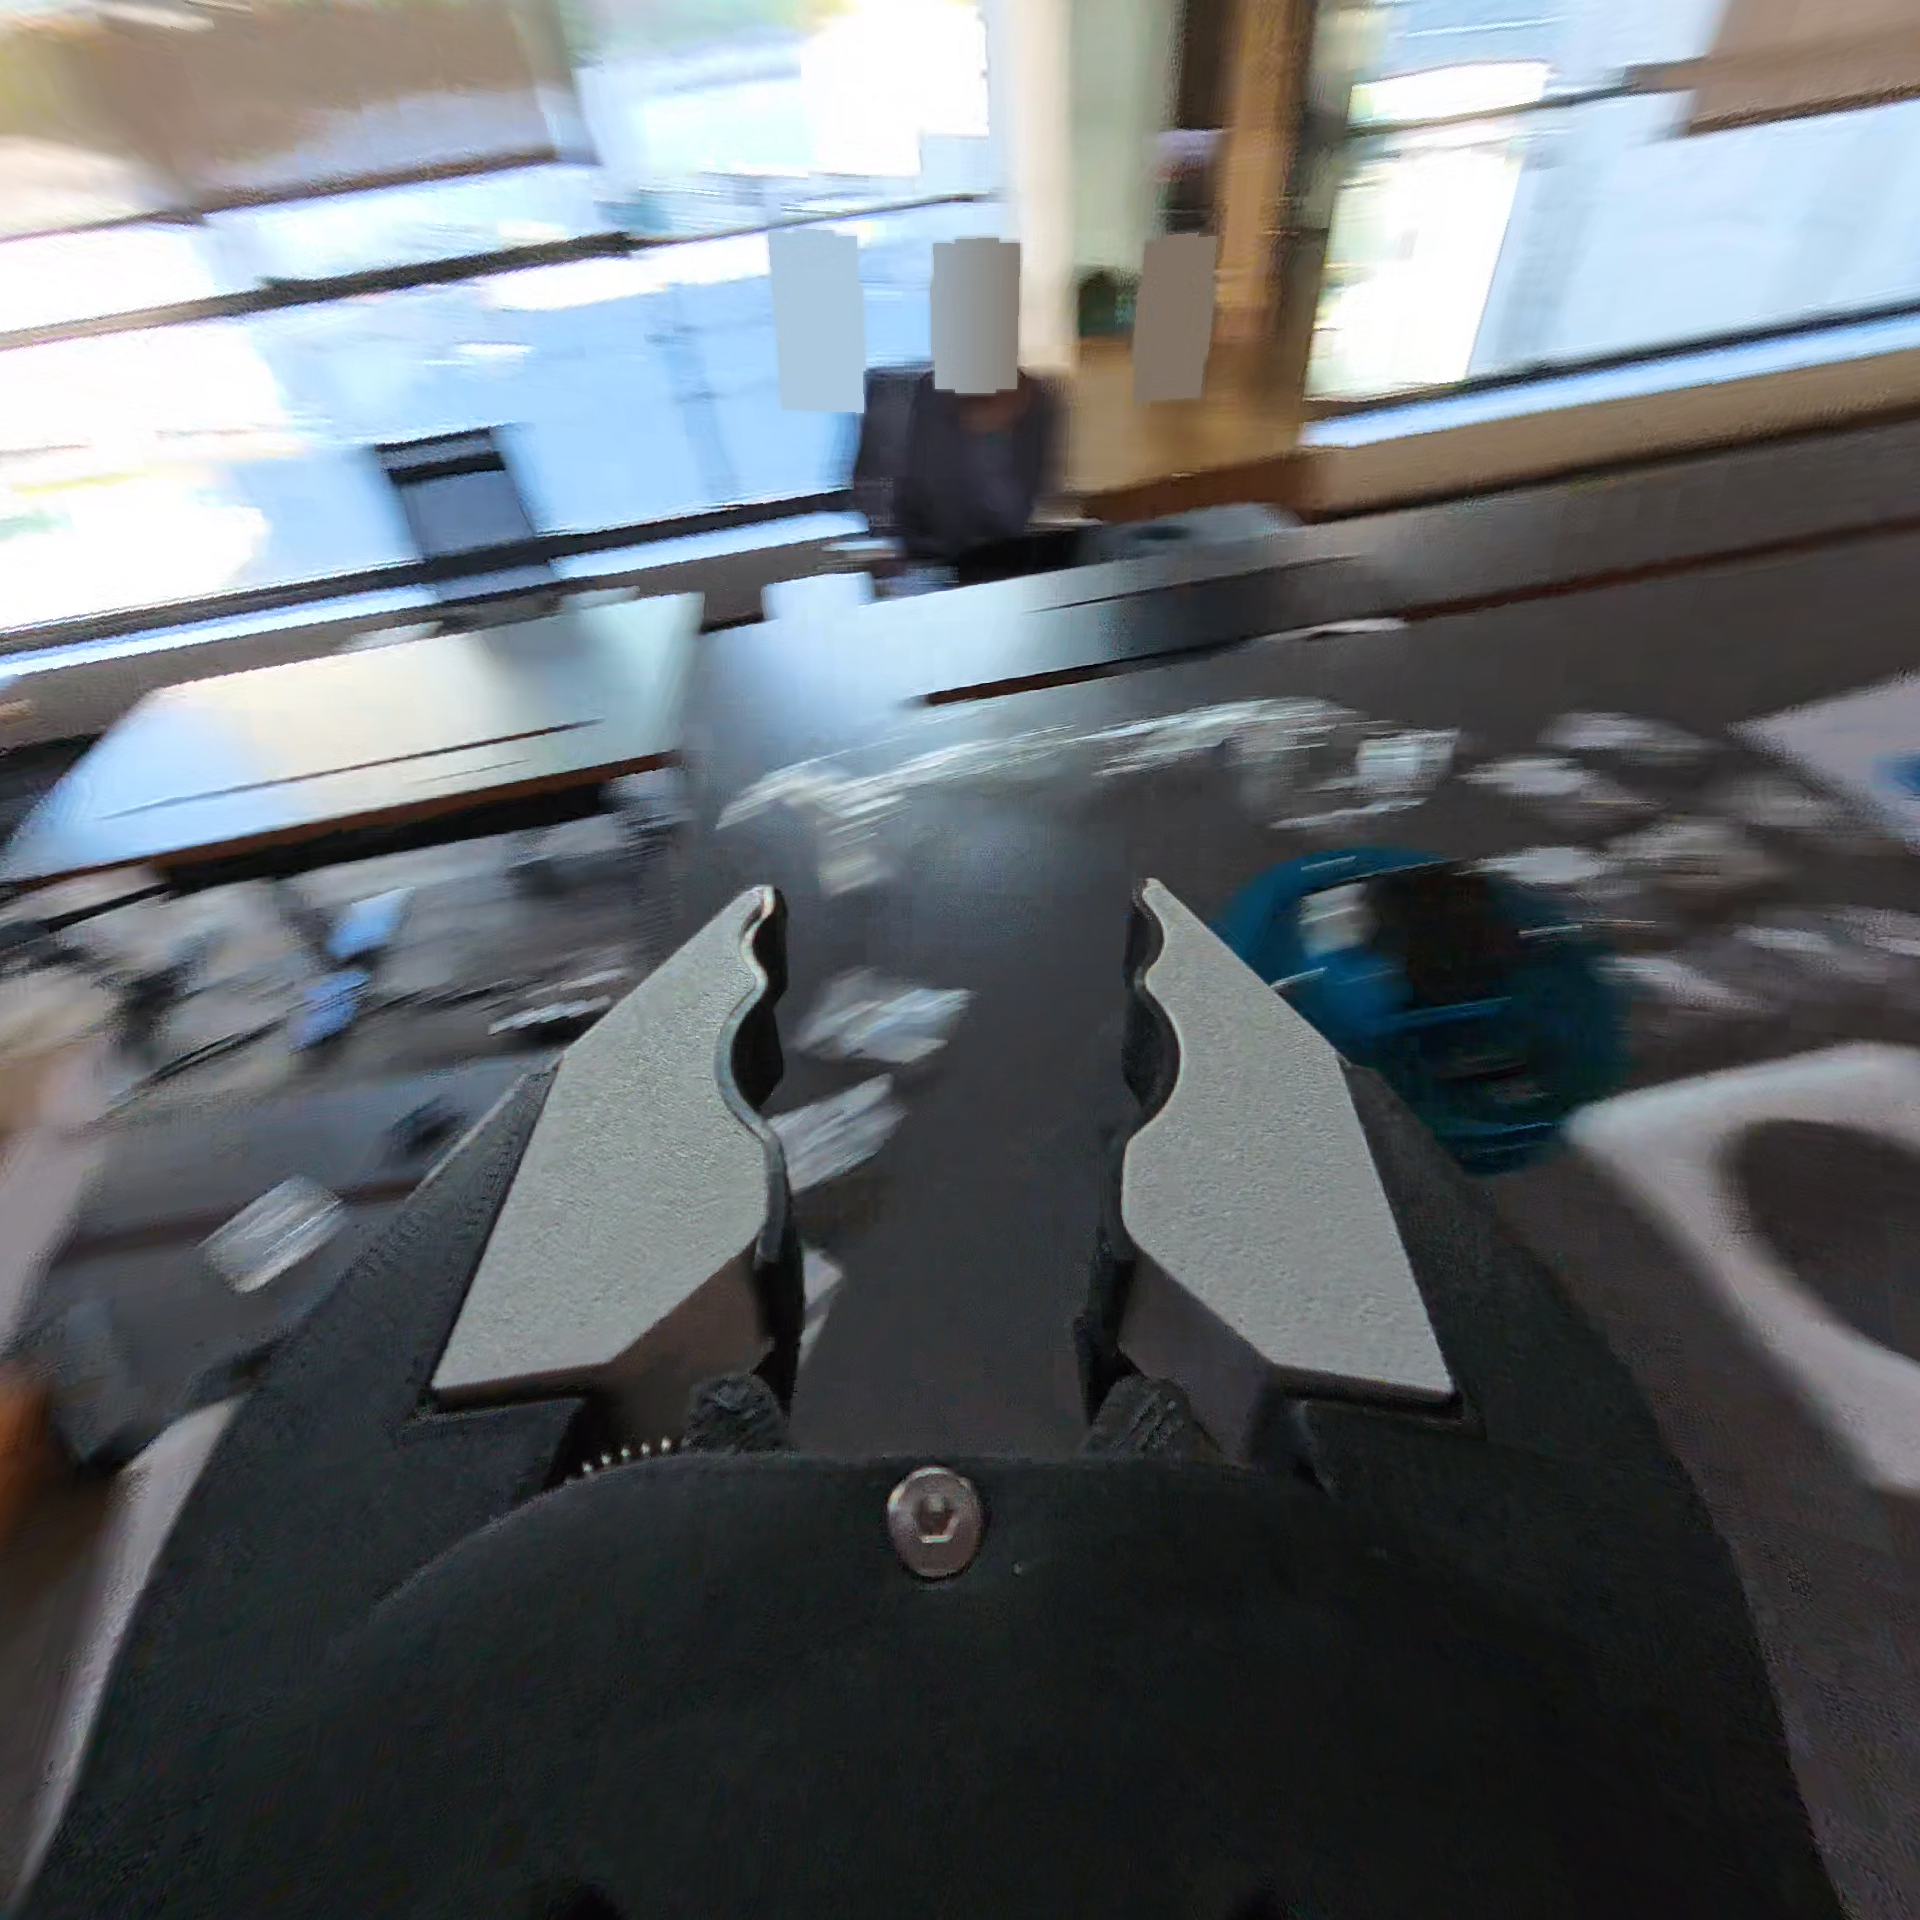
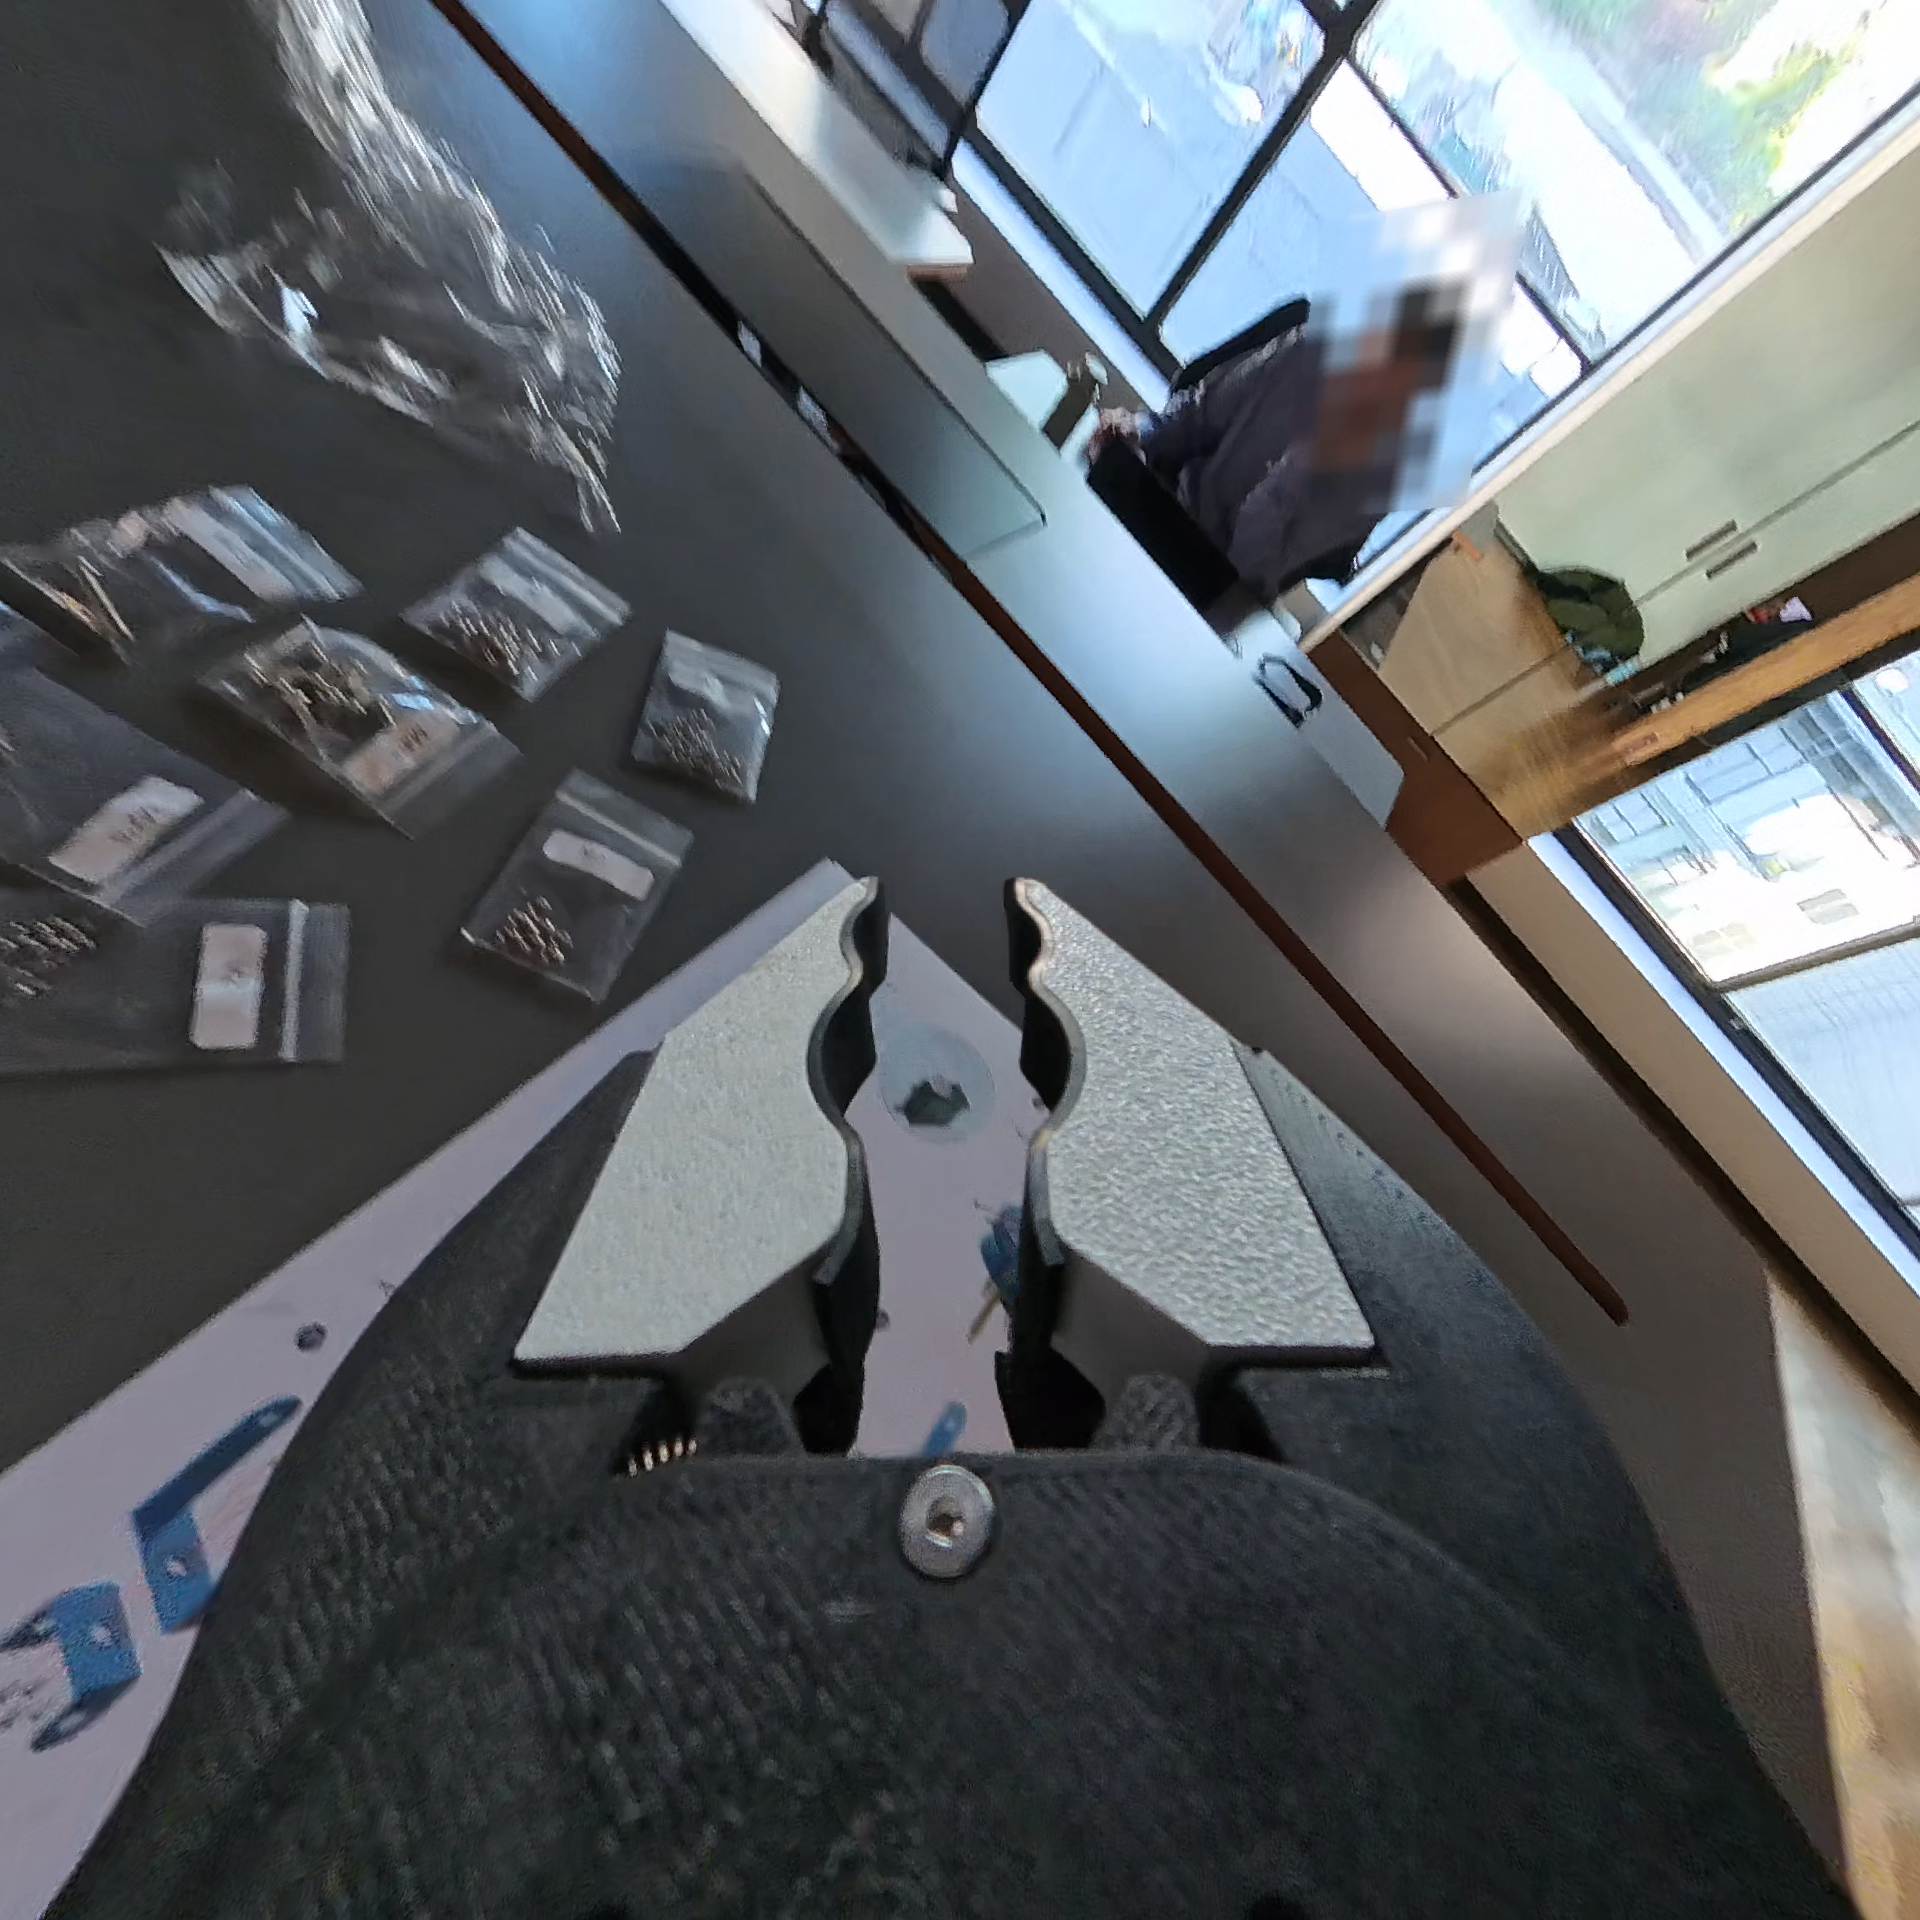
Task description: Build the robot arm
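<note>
My left gripper (image 1: 958, 906) is open and empty above a dark table (image 1: 935, 1195); the view is blurred by motion. Small clear bags (image 1: 878, 1013) lie just beyond its fingers, and a blue round object (image 1: 1351, 997) sits to the right of its right finger. My right gripper (image 2: 943, 900) is open with a narrow gap and holds nothing. It hovers over a white sheet (image 2: 436, 1226), and the view is rolled to one side. Blue metal brackets (image 2: 177, 1527) lie on the sheet at the lower left. A small clear bag of screws (image 2: 577, 883) lies nearest its left finger.
Several more clear bags of small hardware (image 2: 343, 707) spread over the dark table (image 2: 831, 582). A white block with a round hole (image 1: 1766, 1236) stands at the right. A person in dark clothes (image 2: 1247, 457) sits at a far desk by large windows (image 2: 1766, 883). There is about 50 cm between the tips of the two grippers.
</note>
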`<state>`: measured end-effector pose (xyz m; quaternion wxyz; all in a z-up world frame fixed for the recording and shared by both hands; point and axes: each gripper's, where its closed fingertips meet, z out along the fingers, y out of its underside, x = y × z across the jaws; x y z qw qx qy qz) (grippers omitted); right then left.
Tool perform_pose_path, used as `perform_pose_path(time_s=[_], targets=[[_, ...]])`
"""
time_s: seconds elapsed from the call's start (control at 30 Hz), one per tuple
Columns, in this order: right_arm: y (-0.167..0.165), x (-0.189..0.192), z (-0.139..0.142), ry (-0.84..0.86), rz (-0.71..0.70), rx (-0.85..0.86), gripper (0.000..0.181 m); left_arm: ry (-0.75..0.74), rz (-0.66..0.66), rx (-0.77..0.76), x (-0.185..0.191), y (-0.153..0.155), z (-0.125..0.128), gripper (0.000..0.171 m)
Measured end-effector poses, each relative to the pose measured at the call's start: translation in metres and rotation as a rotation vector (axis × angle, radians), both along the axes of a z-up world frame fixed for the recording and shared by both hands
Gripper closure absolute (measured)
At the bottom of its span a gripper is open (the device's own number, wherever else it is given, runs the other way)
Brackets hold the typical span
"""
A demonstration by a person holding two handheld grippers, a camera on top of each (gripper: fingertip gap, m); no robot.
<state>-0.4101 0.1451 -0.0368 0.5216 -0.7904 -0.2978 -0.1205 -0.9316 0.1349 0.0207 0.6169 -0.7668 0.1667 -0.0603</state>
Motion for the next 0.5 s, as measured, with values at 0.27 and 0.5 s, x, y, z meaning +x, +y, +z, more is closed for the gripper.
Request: perform_pose_path(time_s=[0.27, 0.5], targets=[[-0.001, -0.043, 0.022, 0.075, 0.127, 0.161, 0.160, -0.218, 0.140, 0.024, -0.124, -0.075, -0.047, 0.118], [-0.024, -0.150, 0.045, 0.245, 0.342, 0.157, 0.160, -0.203, 0.067, -0.059, -0.153, -0.094, -0.060, 0.119]])
